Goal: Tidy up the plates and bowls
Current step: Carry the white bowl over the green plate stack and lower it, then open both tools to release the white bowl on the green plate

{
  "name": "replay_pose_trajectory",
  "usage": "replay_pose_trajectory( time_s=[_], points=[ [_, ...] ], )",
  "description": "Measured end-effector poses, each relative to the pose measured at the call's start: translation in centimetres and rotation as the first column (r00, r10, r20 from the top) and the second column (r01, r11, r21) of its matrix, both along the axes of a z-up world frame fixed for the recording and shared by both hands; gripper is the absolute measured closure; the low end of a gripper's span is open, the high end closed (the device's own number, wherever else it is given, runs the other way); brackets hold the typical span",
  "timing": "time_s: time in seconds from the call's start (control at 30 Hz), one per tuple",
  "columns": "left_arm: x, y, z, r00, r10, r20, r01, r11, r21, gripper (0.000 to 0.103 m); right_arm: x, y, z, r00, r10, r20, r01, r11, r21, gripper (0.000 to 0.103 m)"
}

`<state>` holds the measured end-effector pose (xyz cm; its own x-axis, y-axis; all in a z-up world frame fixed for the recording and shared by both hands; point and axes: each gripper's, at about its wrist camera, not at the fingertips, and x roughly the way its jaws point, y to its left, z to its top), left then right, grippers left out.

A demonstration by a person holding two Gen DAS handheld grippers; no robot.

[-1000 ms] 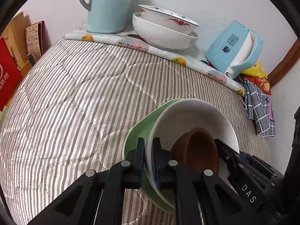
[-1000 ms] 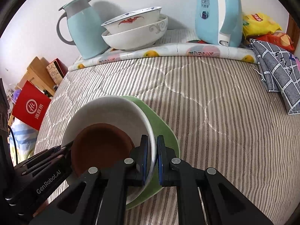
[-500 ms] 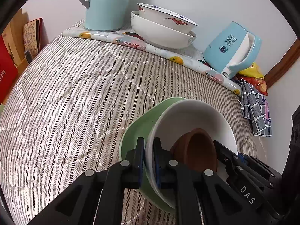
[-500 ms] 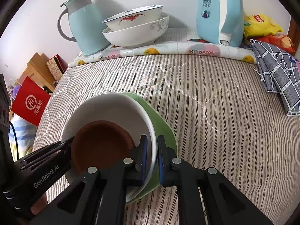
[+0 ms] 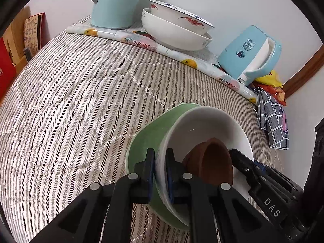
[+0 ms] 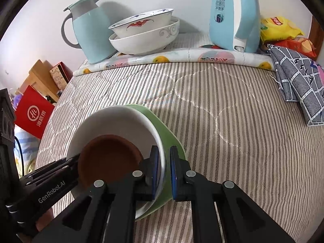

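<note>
A stack of nested bowls hangs between my two grippers above the striped bedcover: a green bowl point(image 5: 154, 133) outside, a white bowl point(image 5: 202, 125) in it, a small brown bowl point(image 5: 214, 160) innermost. My left gripper point(image 5: 160, 169) is shut on the stack's near rim. My right gripper point(image 6: 163, 167) is shut on the opposite rim of the green bowl point(image 6: 170, 137) and white bowl point(image 6: 113, 121); the brown bowl point(image 6: 109, 160) shows inside. Two stacked white patterned bowls point(image 5: 178, 30) point(image 6: 145, 34) stand at the back on a fruit-print mat.
A pale blue jug point(image 5: 115, 2) point(image 6: 89, 30) stands left of the back bowls, a blue kettle point(image 5: 251, 52) point(image 6: 232, 16) right of them. A grey checked cloth point(image 6: 297, 81) and snack bags point(image 6: 281, 30) lie at the right. Red boxes point(image 6: 32, 113) stand beyond the left edge.
Both grippers, still shut on the bowl stack, have carried it forward toward the back bowls; those bowls and the kettle look nearer and lower in both views.
</note>
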<state>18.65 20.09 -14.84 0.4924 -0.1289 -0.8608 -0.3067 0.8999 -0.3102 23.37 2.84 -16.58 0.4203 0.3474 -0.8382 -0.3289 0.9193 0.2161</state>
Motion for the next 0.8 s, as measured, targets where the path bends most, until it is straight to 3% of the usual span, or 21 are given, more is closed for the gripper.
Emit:
replay_pose_trajectory(
  time_s=[0.63,0.8],
  points=[
    [-1.1,0.2,1.3,1.000,0.005,0.006,-0.006,1.000,0.017,0.084,-0.5,-0.5,0.7,1.000,0.008,0.000,-0.008,1.000,-0.021,0.091],
    [-1.9,0.1,2.2,1.000,0.008,0.022,-0.009,1.000,0.015,0.078,-1.3,-0.9,1.3,1.000,0.007,0.012,-0.007,1.000,-0.027,0.086]
  ],
)
